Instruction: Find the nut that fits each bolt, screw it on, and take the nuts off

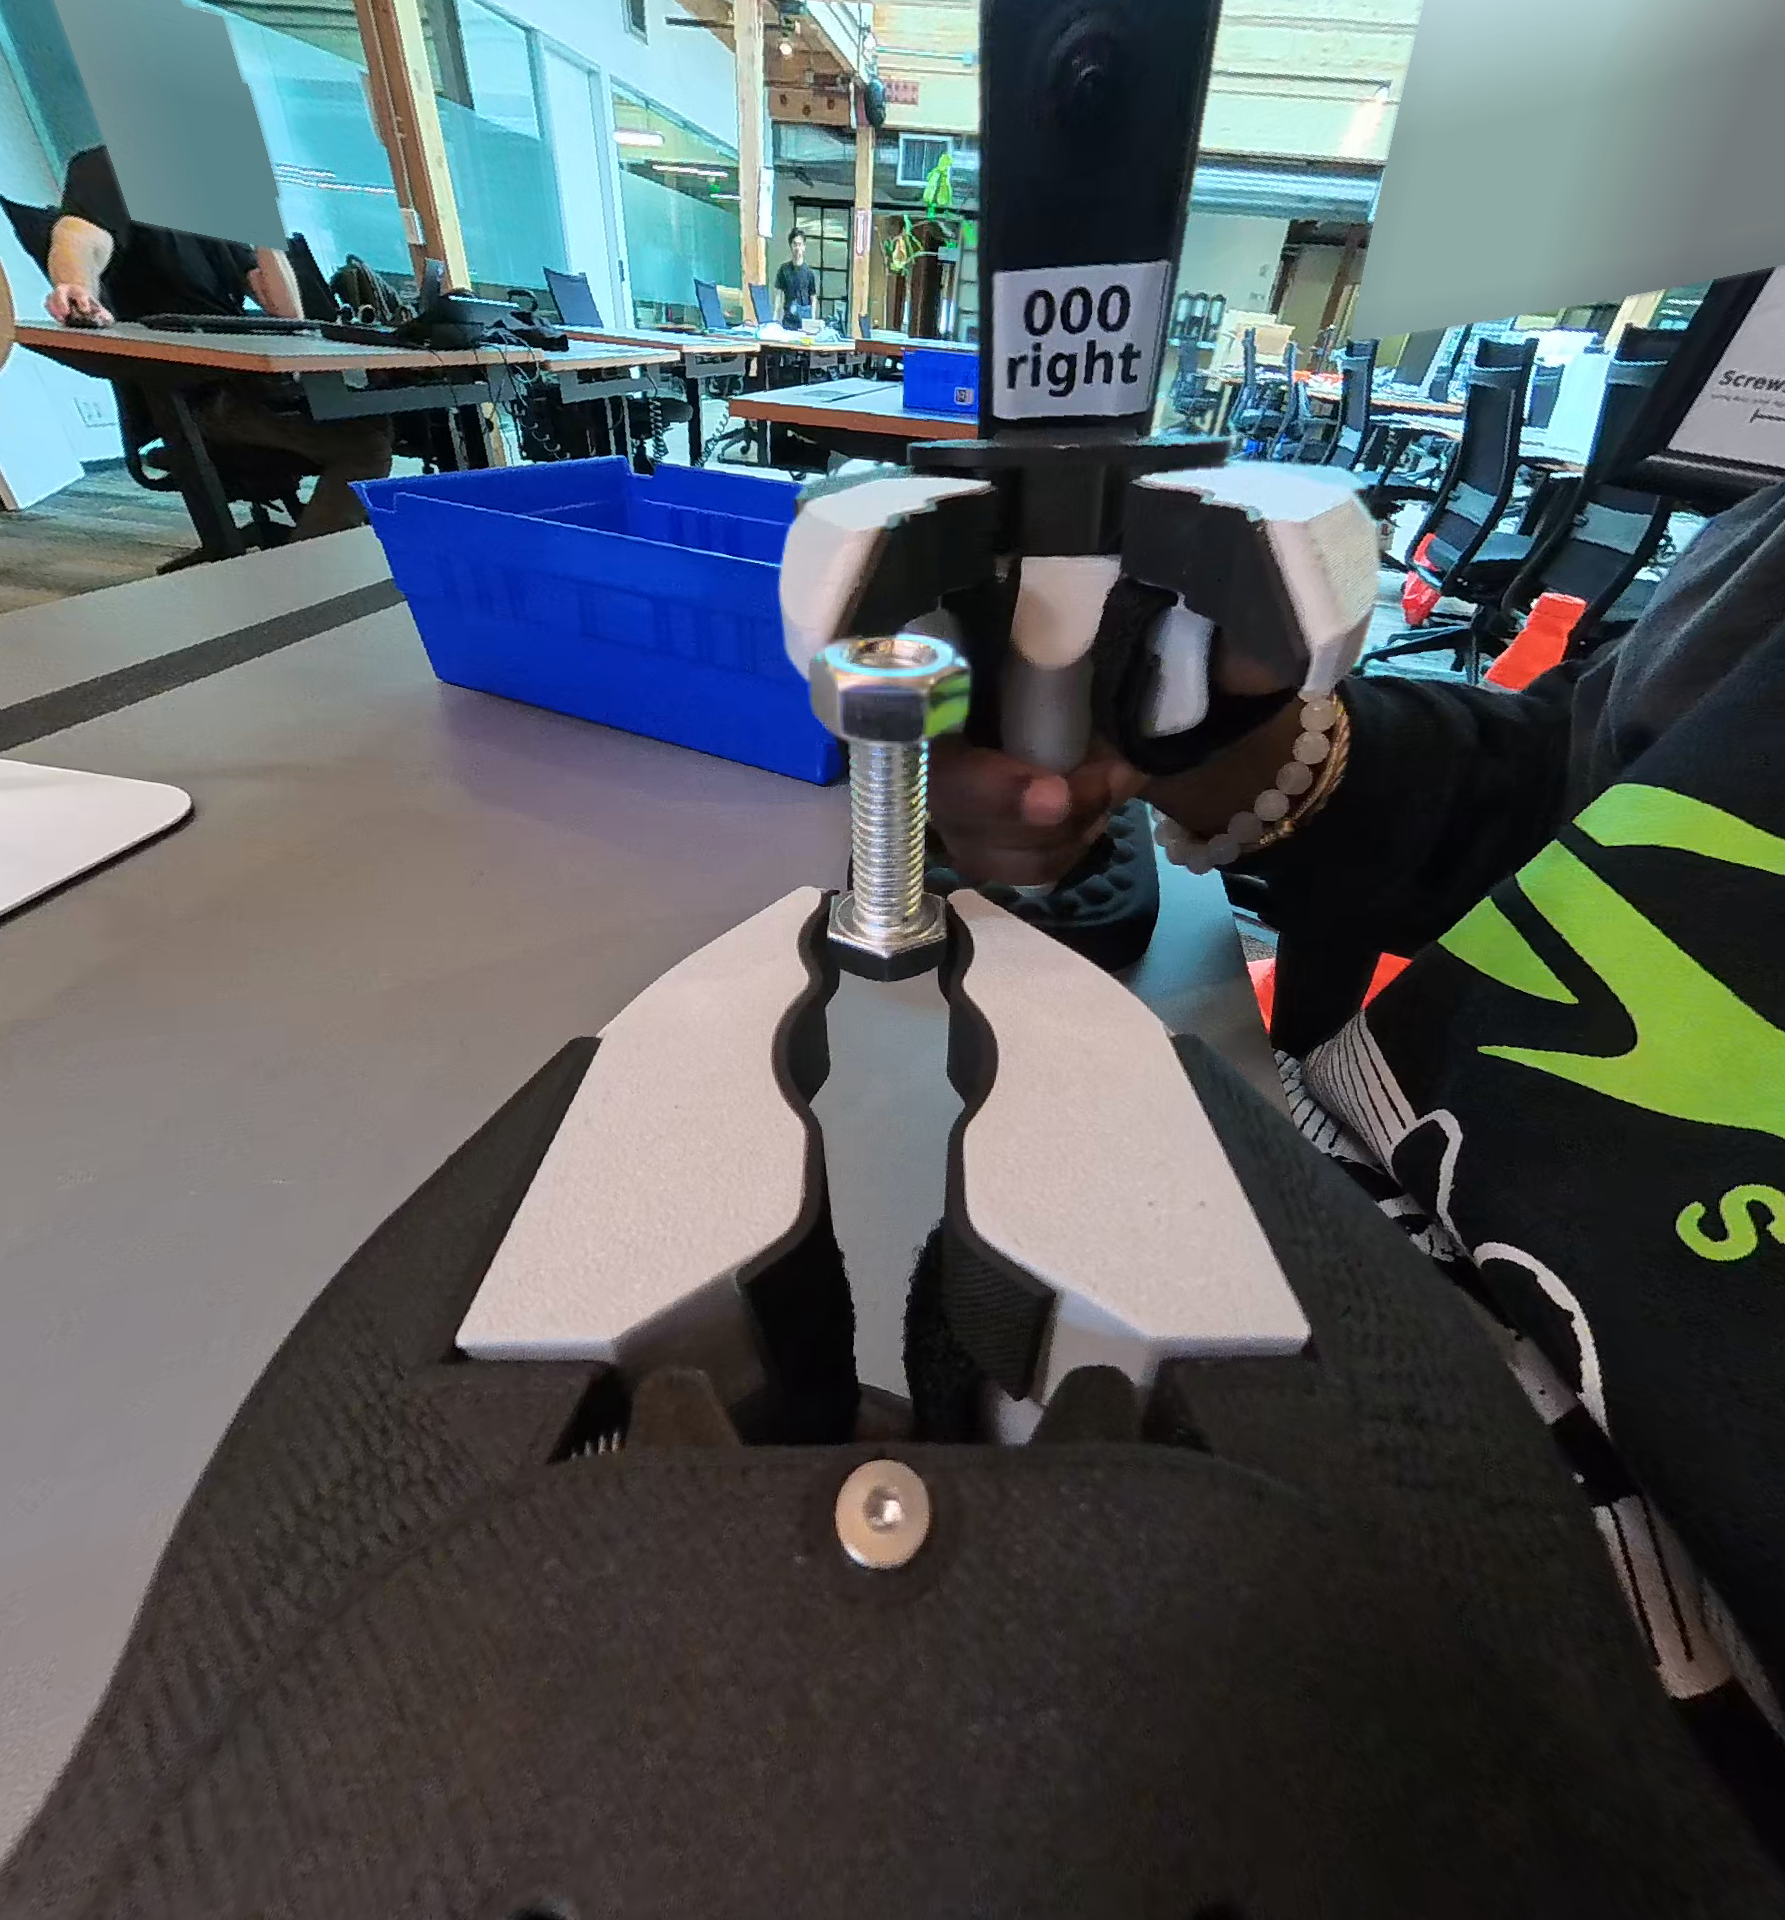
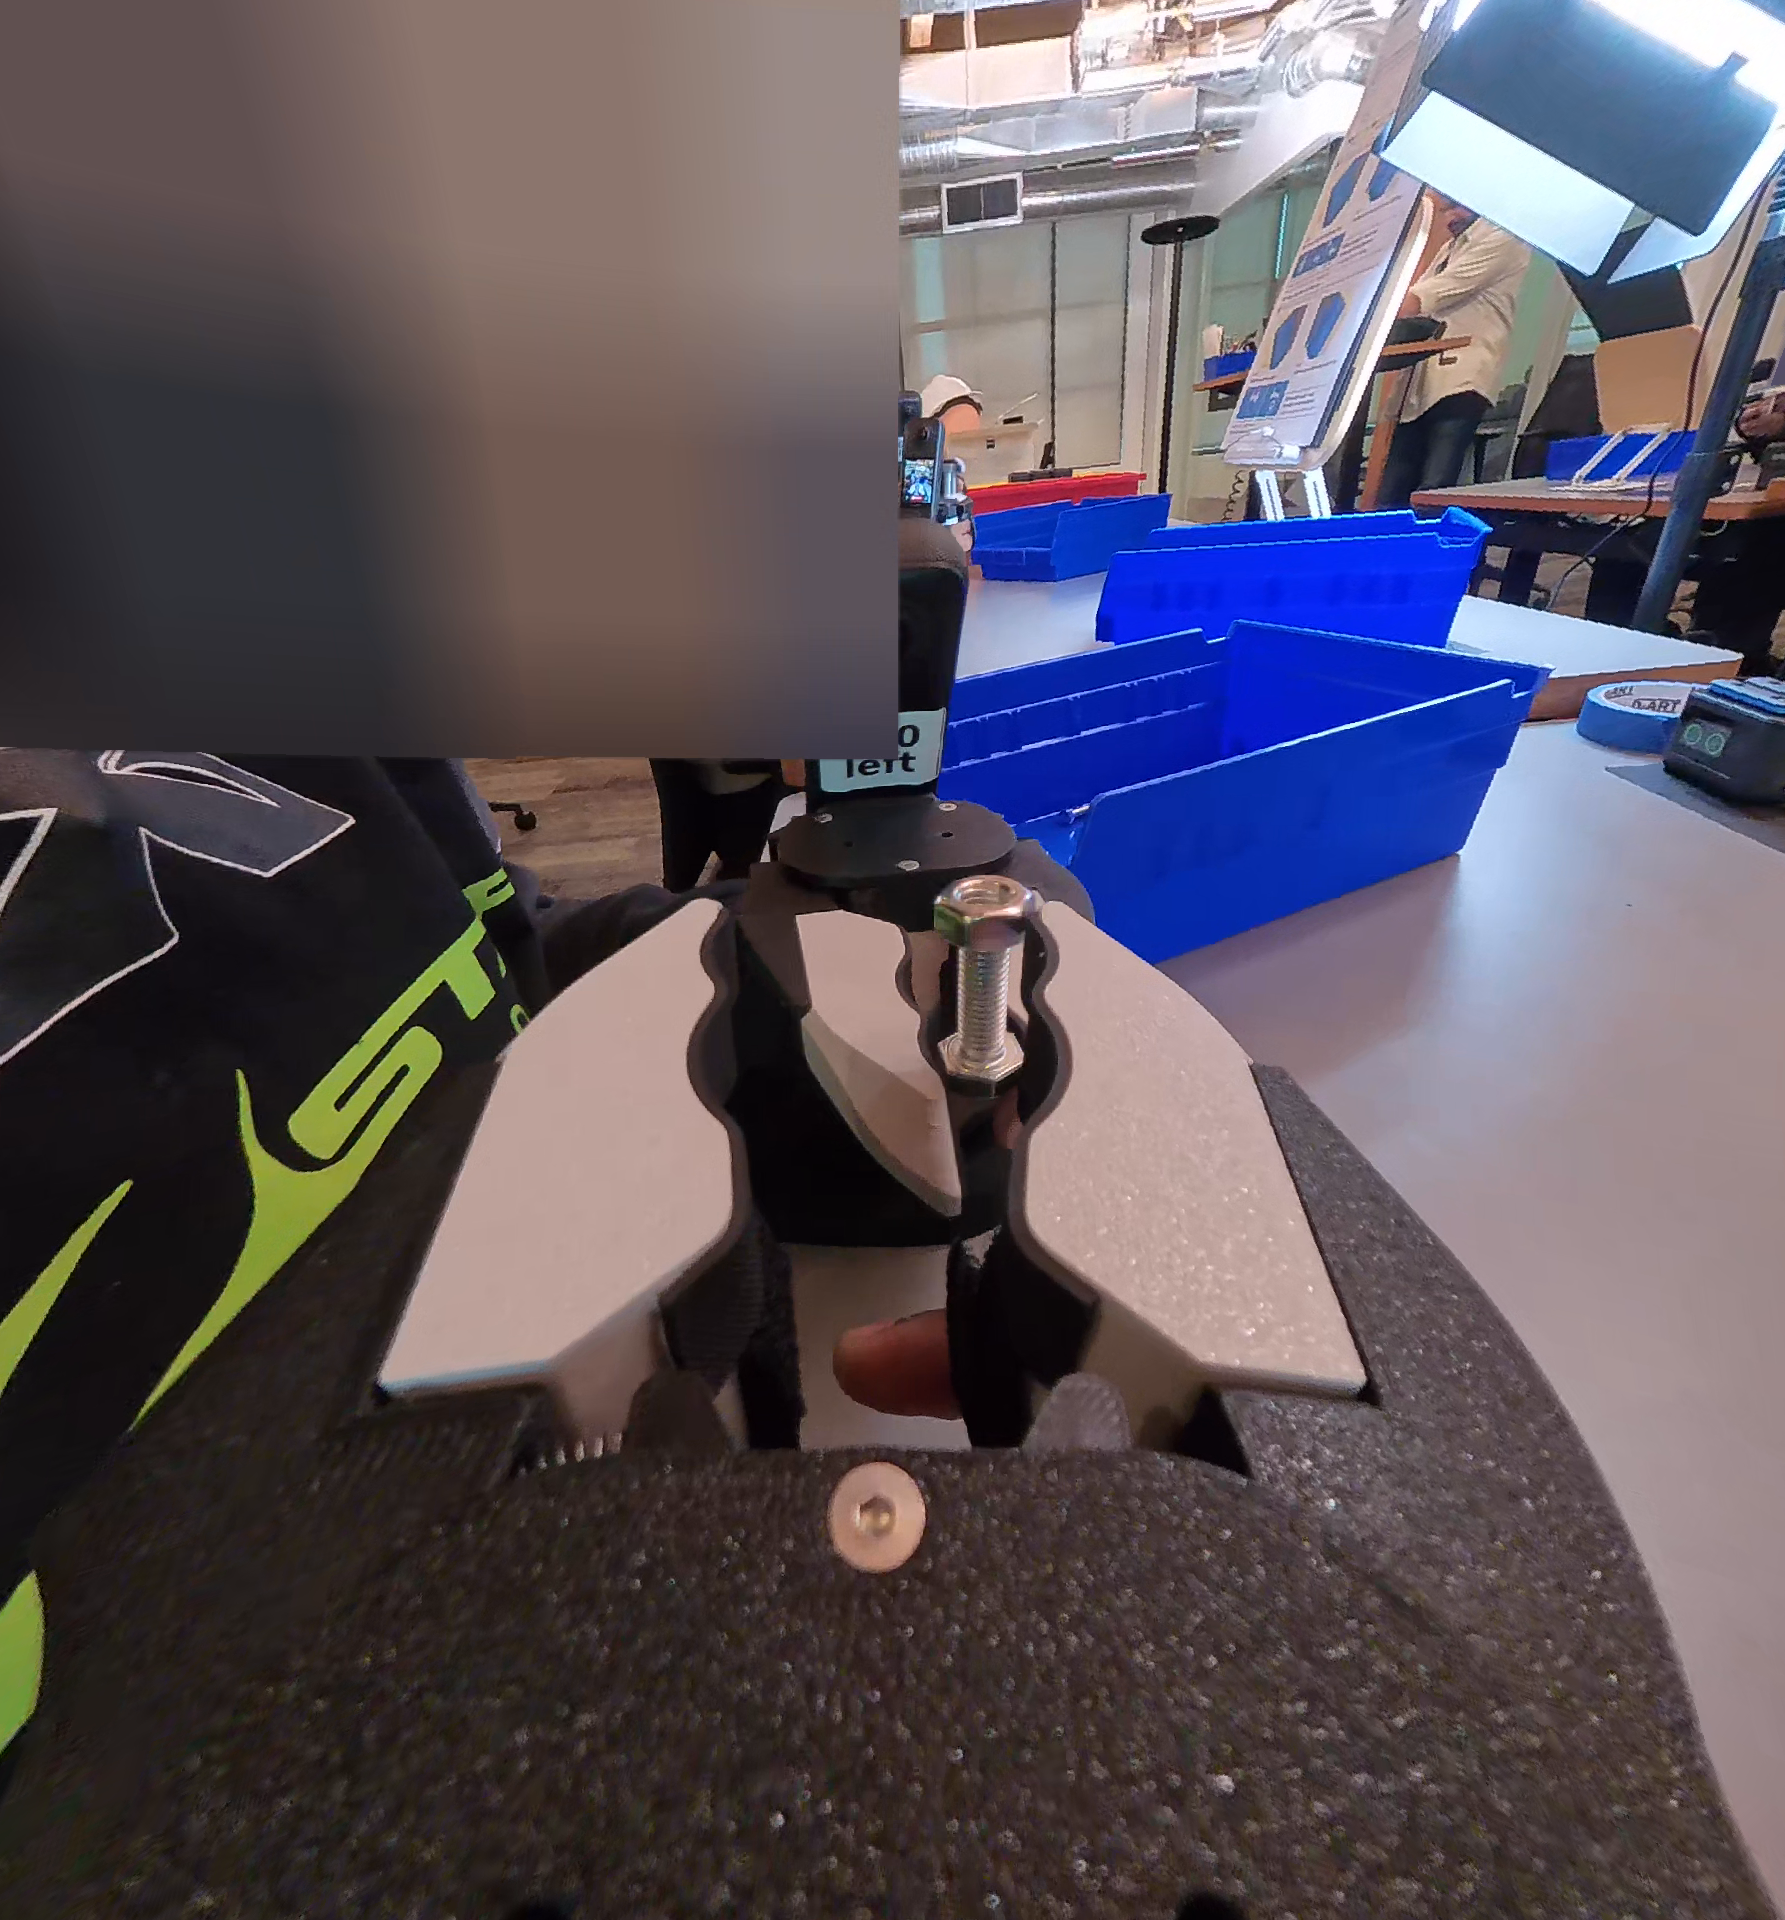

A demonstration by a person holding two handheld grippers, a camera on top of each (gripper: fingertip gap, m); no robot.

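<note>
Left gripper: fingertips closed on the hex head of the bolt, at the very tips; the gap behind the head stays narrow and empty. Bolt stands upright, head down, thread up, held above the grey table.

Nut: silver hex, sitting at the top end of the bolt's thread, level. How far it is threaded on cannot be told.

Right gripper: in the left wrist view it stands beyond the bolt, facing the camera, fingers spread, nothing between them. Its left-hand fingertip appears just behind the nut; contact cannot be told. In the right wrist view the right gripper is wide open, and the bolt with its nut shows in the gap, close to the right-side finger and apart from the other.

Surroundings: blue bin on the table behind the bolt; further blue bins in the right wrist view; a roll of blue tape and a dark device near the far table edge; white pad at left.
</note>
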